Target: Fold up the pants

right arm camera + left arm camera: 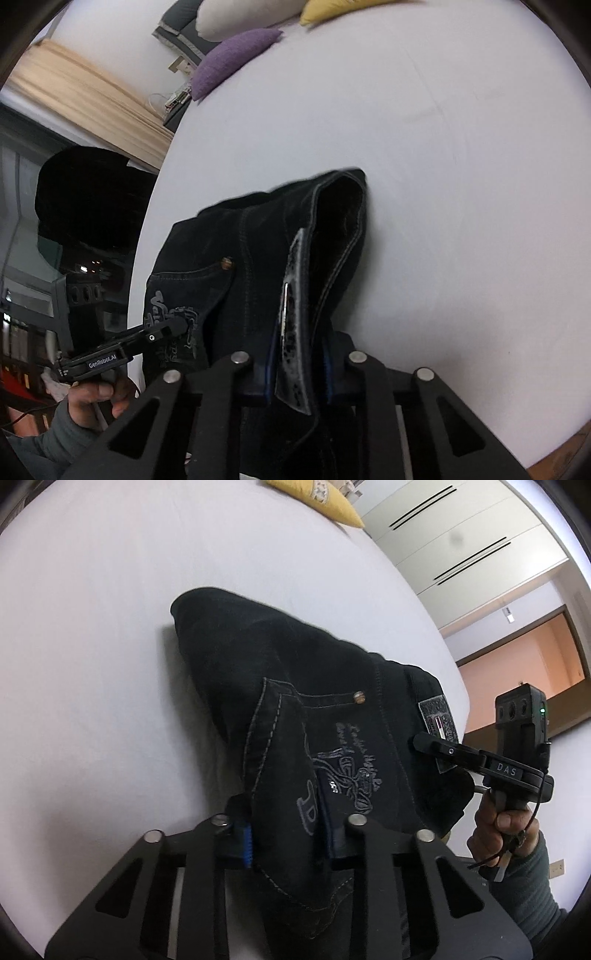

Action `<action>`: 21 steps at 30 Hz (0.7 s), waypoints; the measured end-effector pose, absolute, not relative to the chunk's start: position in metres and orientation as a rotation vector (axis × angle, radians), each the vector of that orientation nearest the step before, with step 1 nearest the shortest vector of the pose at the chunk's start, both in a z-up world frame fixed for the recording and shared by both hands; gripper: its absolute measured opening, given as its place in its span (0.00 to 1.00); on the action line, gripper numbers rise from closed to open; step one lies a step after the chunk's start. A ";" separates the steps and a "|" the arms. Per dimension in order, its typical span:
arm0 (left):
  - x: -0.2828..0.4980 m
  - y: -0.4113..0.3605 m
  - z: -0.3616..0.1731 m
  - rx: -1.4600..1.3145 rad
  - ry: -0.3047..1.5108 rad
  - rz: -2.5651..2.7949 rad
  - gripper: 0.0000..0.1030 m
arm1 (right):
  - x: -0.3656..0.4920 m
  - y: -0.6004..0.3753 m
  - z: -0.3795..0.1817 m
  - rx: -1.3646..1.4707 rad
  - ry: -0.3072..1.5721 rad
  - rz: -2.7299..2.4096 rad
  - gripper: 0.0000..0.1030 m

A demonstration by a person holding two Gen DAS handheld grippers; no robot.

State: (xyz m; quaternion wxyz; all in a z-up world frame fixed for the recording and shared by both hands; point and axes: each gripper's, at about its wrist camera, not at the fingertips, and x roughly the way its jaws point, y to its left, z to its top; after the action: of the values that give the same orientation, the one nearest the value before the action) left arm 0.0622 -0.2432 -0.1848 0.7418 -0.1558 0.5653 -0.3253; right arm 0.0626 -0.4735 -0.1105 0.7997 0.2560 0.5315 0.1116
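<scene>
Left gripper (291,840) closed narrow on the pocket end of the waist of the pants (295,701), denim pinched between its blue-edged pads beside the embroidered back pocket (332,768). Right gripper (299,373) likewise closed narrow on the waistband at the grey brand patch (291,314), with the cloth filling the gap between its pads. In the left wrist view the right gripper shows from the side, its fingers meeting the waistband at that patch and a hand (498,830) wrapped on its handle; in the right wrist view the left gripper enters from the left at the pocket embroidery. The 2 grips sit at separate points along 1 edge, probably so that the waist can be carried as a straight line and the fold laid evenly. The pants appear already doubled into a thick dark bundle, held up at the near end and trailing onto the white bed (110,646), near its edge. Beyond lie a yellow pillow (321,498) and a purple pillow (232,59), well apart from the garment.
</scene>
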 end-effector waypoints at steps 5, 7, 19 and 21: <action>0.067 -0.229 -0.166 -0.362 1.203 -0.716 0.19 | 0.075 -0.458 -0.077 0.466 1.099 0.266 0.19; 0.073 -0.215 -0.148 -0.353 1.160 -0.706 0.19 | 0.088 -0.451 -0.064 0.456 1.076 0.296 0.19; 0.183 -0.122 -0.105 -0.263 1.047 -0.578 0.19 | 0.225 -0.402 -0.045 0.490 1.012 0.397 0.18; 0.199 -0.117 -0.111 -0.250 1.048 -0.571 0.19 | 0.248 -0.401 -0.058 0.507 1.029 0.391 0.19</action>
State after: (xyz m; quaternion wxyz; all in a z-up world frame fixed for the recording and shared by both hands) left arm 0.1990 -0.1165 -0.1111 0.8199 -0.1176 0.4921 -0.2680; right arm 0.2478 -0.4008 -0.0581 0.8221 0.2381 0.4835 0.1836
